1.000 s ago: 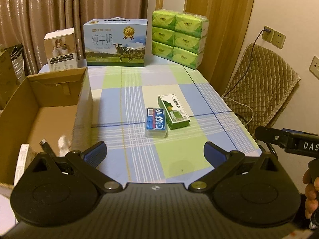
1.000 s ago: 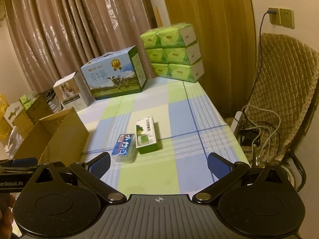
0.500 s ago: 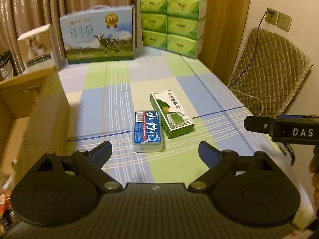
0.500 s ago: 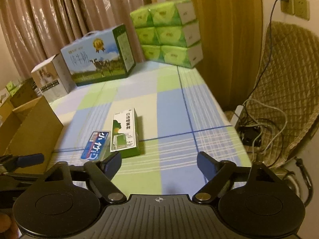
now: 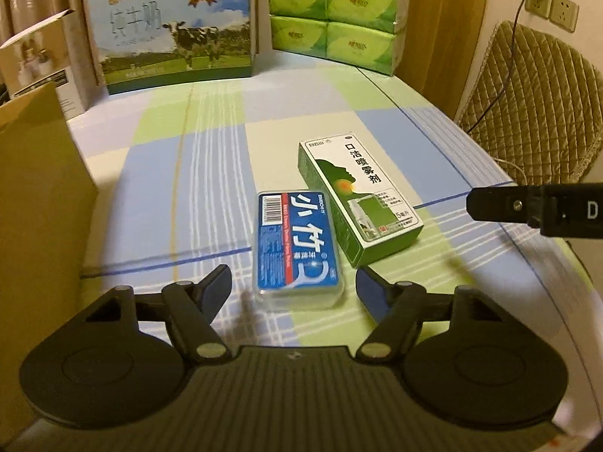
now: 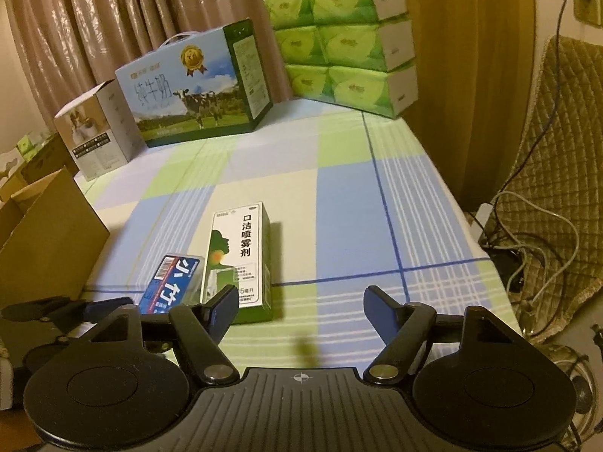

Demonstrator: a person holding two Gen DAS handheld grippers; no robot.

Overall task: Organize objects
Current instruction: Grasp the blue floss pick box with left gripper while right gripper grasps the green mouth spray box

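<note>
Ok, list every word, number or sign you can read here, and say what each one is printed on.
"口洁喷雾剂": green spray box.
"5毫升": same box, lower corner.
"纯牛奶": milk carton, beside a gold medal emblem.
"D": right hand-held gripper, the rest cut off by the frame edge.
Large white characters, stylised and not surely readable, plus a barcode: blue case.
Fine print on every package is too small to read.
</note>
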